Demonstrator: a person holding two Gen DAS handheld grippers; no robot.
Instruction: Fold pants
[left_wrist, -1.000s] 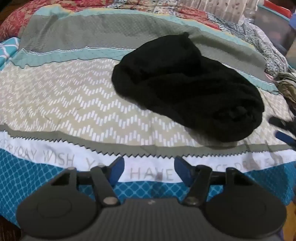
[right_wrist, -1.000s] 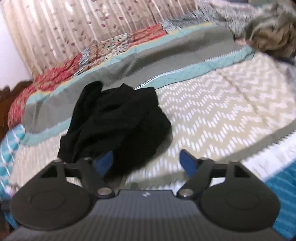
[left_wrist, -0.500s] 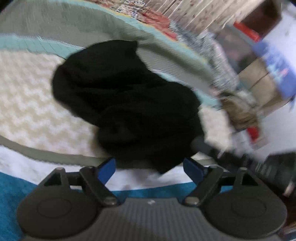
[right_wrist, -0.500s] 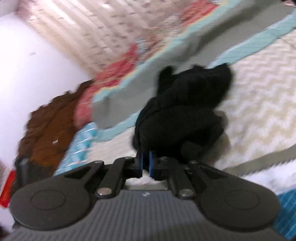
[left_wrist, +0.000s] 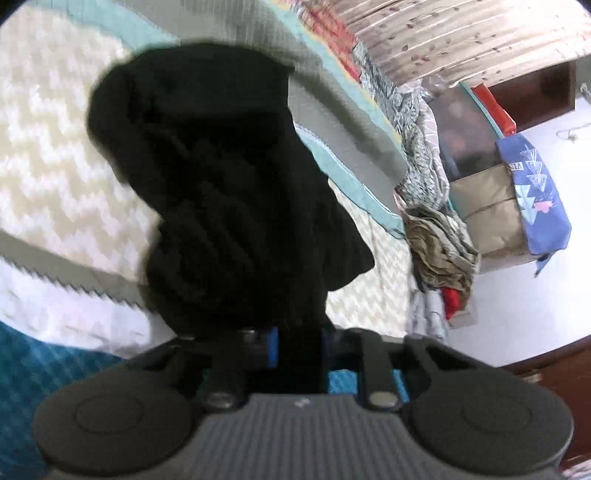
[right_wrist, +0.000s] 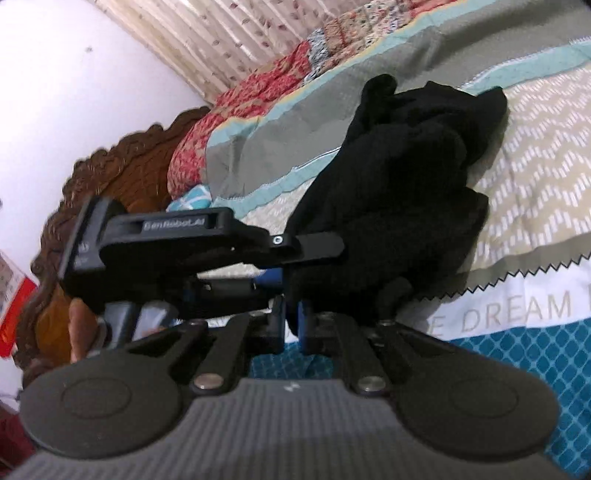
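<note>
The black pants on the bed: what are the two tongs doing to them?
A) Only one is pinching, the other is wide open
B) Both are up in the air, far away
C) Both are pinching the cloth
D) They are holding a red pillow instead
C: the left tongs and the right tongs each have black pants cloth pinched between their blue pads, above the bedspread.

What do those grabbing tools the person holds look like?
Each is matte black plastic: a ribbed grey-black body with two round discs and hinged bars with silver pins, ending in blue-padded tongs. That goes for the left tongs and the right tongs. Seen from the right wrist, the left one's flat side bears pale lettering, too blurred to read surely.
</note>
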